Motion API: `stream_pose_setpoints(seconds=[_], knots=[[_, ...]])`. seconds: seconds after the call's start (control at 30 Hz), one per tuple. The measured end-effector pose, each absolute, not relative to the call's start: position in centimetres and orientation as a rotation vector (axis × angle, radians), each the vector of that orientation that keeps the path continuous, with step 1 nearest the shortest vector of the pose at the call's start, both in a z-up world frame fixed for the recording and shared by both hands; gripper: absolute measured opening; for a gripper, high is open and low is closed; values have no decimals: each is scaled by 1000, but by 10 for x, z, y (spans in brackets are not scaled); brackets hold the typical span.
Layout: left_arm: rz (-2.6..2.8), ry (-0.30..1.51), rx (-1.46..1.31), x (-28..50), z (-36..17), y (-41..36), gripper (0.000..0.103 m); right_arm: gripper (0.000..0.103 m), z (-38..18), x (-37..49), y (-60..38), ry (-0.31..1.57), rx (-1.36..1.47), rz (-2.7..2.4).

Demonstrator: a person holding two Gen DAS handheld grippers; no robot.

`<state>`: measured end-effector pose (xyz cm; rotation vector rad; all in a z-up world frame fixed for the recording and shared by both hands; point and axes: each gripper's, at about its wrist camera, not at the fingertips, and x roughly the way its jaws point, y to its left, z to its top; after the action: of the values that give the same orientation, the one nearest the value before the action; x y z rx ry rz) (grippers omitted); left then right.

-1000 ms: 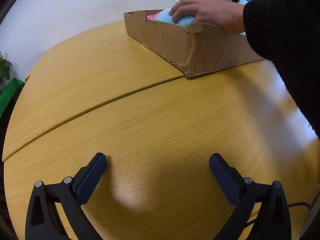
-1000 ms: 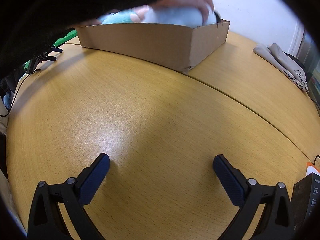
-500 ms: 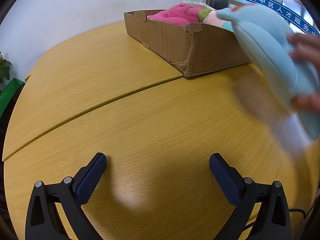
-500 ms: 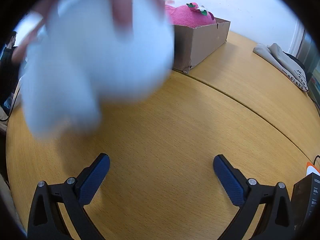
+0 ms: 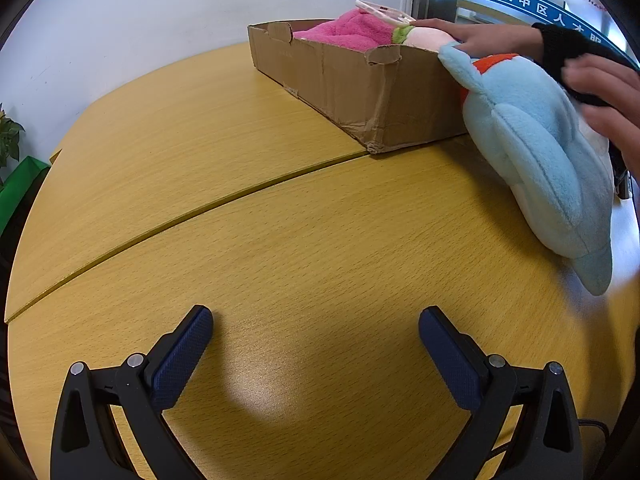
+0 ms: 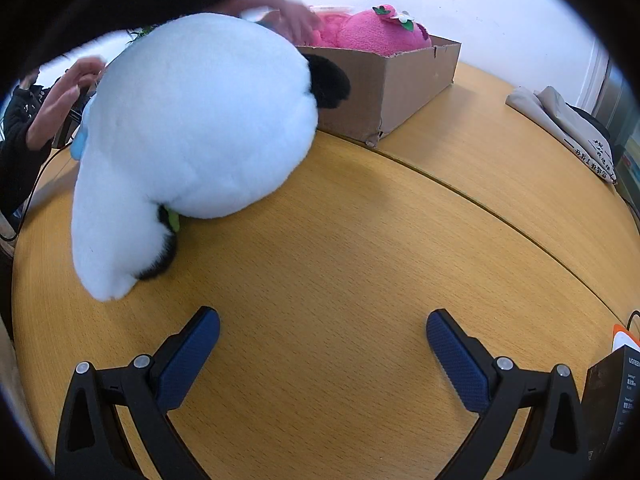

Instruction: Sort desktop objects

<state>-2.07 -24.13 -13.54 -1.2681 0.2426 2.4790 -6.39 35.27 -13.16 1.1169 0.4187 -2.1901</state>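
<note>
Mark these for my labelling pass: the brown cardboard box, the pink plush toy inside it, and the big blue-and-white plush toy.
brown cardboard box (image 5: 352,84), left wrist view, long side wall.
pink plush toy (image 6: 376,34), right wrist view, fuzzy top.
blue-and-white plush toy (image 6: 200,116), right wrist view, white belly.

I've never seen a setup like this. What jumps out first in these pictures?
A big blue-and-white plush toy lies on the wooden table, right in front of a worn cardboard box. A pink plush pokes above the box's rim, where a hand reaches in. Both grippers, left and right, sit open and empty.
</note>
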Motion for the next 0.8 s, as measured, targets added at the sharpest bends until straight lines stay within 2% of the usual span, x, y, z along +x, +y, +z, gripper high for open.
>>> stream_pose_setpoints(seconds=[0.8], knots=[[2476, 243, -1265, -23, -136, -244, 103, 103, -134, -71, 360, 431, 1112, -2174]])
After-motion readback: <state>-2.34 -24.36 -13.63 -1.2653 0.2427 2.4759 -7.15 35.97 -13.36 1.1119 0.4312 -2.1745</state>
